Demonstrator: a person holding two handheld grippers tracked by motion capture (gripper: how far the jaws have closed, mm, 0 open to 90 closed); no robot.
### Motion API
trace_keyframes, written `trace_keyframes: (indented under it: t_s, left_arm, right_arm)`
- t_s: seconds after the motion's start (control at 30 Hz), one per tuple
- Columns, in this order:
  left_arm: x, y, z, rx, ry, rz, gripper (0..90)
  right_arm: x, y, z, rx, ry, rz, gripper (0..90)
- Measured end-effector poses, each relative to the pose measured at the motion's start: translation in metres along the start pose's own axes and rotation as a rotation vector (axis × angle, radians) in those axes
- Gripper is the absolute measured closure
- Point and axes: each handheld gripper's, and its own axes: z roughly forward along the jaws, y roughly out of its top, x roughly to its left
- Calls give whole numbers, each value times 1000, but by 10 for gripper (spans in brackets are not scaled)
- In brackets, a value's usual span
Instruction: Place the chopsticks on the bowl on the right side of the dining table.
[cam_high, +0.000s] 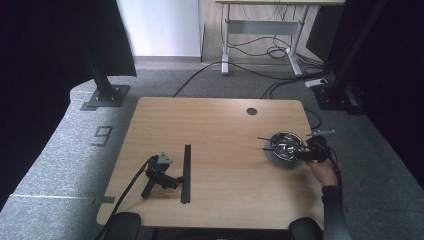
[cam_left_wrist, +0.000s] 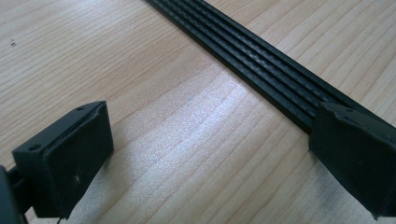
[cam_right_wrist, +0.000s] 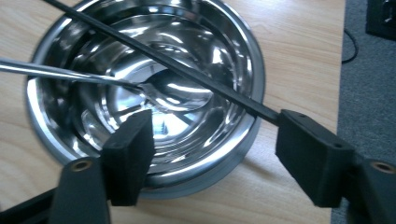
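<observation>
A shiny steel bowl (cam_high: 284, 145) (cam_right_wrist: 140, 70) stands near the table's right edge. In it lie a thin black rod (cam_right_wrist: 187, 70) and a metal spoon (cam_right_wrist: 154, 93), their handles sticking out over the rim to the left. A hand holds my right gripper (cam_high: 301, 151) (cam_right_wrist: 215, 126) at the bowl's right side. It is open, the near rim lies between the jaws, and the rod's end meets the right jaw's tip. My left gripper (cam_high: 175, 180) (cam_left_wrist: 215, 116) lies open on the table with no hand on it, beside a long black ribbed strip (cam_high: 186, 172) (cam_left_wrist: 261, 60).
The wooden table (cam_high: 220, 130) has a round cable hole (cam_high: 251, 111) at the back right. Two dark pads (cam_high: 120, 224) sit at its front edge. Beyond it are grey carpet, black frame posts (cam_high: 102, 82), floor cables and a desk frame (cam_high: 260, 30).
</observation>
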Motion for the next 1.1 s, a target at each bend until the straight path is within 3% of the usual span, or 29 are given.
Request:
trace_keyframes:
  t_s: [0.17,0.27,0.4,0.53,0.83,0.97,1.1]
  left_arm:
    - [0,0,0,0,0,0,0]
    - [0,0,0,0,0,0,0]
    - [0,0,0,1,0,0,0]
    - [0,0,0,0,0,0,0]
    - [0,0,0,0,0,0,0]
    - [0,0,0,0,0,1,0]
    - [0,0,0,0,0,1,0]
  right_arm:
    - [-4,-1,2,7,-5,9,248]
    - [-1,1,-3,-41,1,0,237]
    - [10,10,-3,-89,-23,-6,129]
    - [20,16,2,-132,-46,7,124]
    - [32,25,24,-244,-125,86,125]
    - [36,32,33,-190,-167,108,126]
    - [41,35,40,-200,-169,84,127]
